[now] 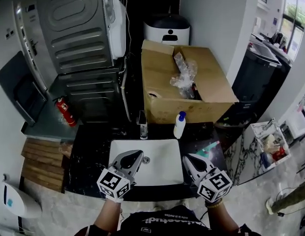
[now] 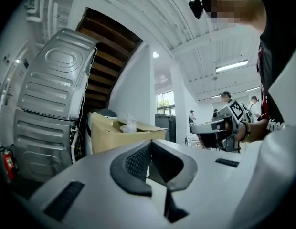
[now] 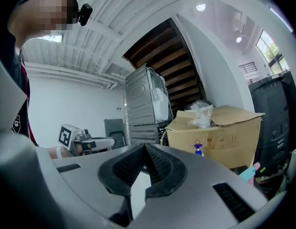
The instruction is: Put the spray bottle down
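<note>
Left gripper [image 1: 137, 157] over sink [image 1: 162, 176]: jaws clenched, nothing between. Bottle [image 1: 179, 125] upright on counter behind sink, just in front of box [image 1: 211, 90], well apart from both grippers. Right gripper [image 1: 188, 160]: jaws closed too, empty. Step: put-down looks done, hands free. Next: only keep clear of bottle. Count: one bottle, one sink, one box, two grippers

My left gripper [image 2: 150, 143] has its jaws pressed together with nothing between them. Beyond the tips stands a cardboard box [image 2: 120, 133], with a grey metal appliance [image 2: 50, 87] to its left and my right gripper [image 2: 198, 128] off to the right.
</note>
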Available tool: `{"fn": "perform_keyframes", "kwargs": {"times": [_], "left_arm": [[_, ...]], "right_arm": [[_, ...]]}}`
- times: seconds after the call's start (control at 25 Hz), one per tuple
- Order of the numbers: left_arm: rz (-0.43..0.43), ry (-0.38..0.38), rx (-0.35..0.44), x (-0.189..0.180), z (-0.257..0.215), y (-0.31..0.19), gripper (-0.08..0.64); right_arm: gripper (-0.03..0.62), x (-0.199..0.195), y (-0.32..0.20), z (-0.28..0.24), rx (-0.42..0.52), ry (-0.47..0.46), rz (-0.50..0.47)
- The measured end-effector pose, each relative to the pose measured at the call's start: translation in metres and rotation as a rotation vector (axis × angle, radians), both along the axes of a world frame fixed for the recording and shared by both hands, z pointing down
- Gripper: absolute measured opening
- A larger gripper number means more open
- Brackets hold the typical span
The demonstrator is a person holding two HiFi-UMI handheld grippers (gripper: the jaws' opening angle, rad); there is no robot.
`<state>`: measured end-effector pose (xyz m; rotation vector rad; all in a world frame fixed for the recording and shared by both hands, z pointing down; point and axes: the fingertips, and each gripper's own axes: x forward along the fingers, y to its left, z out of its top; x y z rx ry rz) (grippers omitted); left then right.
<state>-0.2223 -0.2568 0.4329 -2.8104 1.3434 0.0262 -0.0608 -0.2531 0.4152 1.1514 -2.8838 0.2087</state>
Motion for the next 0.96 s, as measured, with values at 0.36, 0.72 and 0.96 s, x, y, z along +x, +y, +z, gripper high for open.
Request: {"fn": "perform_keyframes", "kwargs": {"times": [0.36, 0.72, 0.96], "left_arm": [[0.055, -0.002, -0.022, 0.005, 0.012, 0.004, 0.015], [0.058, 0.016, -0.052, 0.009, 0.023, 0.0, 0.015], [0.062, 0.031, -0.057, 0.007, 0.024, -0.001, 0.015]], "right_arm": [[0.038, -0.012, 0.011, 0.006, -0.01, 0.062, -0.011], [0.038, -0.012, 0.009, 0.012, -0.02, 0.094, -0.024], [0.038, -0.013, 0.008, 0.011, -0.013, 0.096, -0.021]]}}
